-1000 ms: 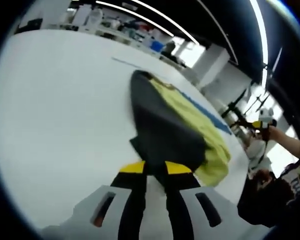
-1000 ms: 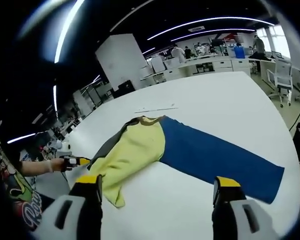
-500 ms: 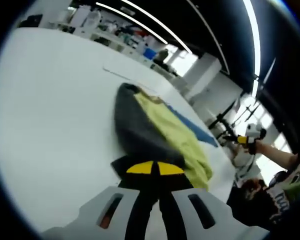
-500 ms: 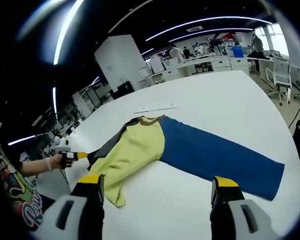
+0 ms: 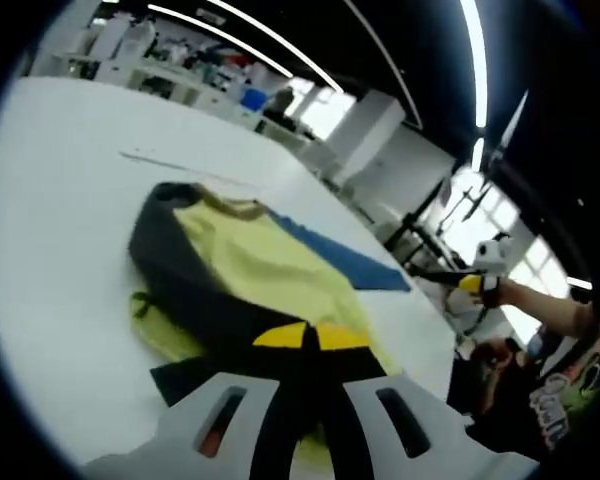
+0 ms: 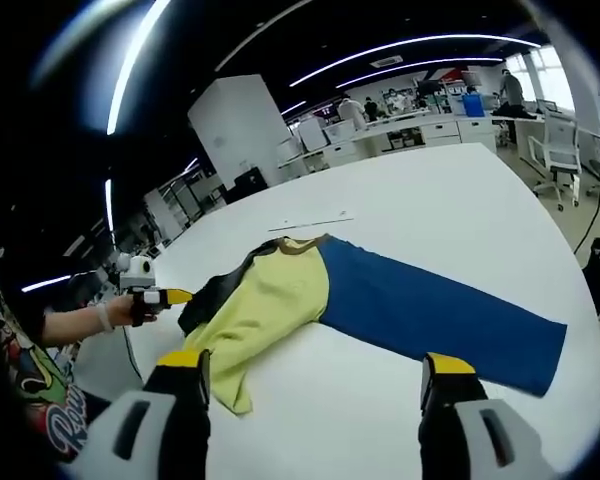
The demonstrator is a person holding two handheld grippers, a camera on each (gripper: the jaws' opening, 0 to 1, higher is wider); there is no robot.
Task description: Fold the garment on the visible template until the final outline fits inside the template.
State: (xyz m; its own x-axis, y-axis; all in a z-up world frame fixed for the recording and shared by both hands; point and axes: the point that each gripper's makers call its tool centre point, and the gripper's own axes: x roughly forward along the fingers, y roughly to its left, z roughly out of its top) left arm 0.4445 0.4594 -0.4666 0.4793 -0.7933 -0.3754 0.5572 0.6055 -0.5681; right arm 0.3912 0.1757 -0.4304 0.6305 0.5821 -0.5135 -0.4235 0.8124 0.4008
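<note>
left claw (image 5: pixel 312 338): jaws together, yellow tips touching, clamped on the dark sleeve (image 5: pixel 195 300) of the garment (image 5: pixel 250 262). In the right gripper view the same claw (image 6: pixel 175 296) sits at the garment's left edge, held in a hand (image 6: pixel 120 312).
right claw (image 6: pixel 315 372): jaws wide apart, nothing between them, hovering above the counter (image 6: pixel 450 215) just off the garment's near edge. Also seen small in the left gripper view (image 5: pixel 470 284), well apart from the cloth, held in a hand (image 5: pixel 495 292).
garment: long-sleeved top lying on the white counter, neck (image 6: pixel 298 242) pointing away from the right claw. Yellow body (image 6: pixel 260 310), blue sleeve (image 6: pixel 430 315), dark sleeve on the opposite side.
blue sleeve: spread flat and straight across the counter, running out to the right in the right gripper view (its cuff lies near the counter edge).
dark sleeve: lifted off the counter and drawn over the yellow body's edge; in the left gripper view it arcs from the collar round to the left claw.
yellow body: mostly flat, wrinkled; a flap of it pokes out under the dark sleeve (image 5: pixel 165 330) in the left gripper view.
template: cannot tell its outline. A thin line on the counter (image 6: pixel 310 222) beyond the neck shows, too faint to say what it is.
counter: white, large, bare around the garment.
background: open workroom with desks (image 6: pixel 420 125), a white chair (image 6: pixel 565 150) at the counter's far right, ceiling light strips (image 6: pixel 420 45).
person: patterned sleeve (image 6: pixel 40 400) at the lower left of the right gripper view.
</note>
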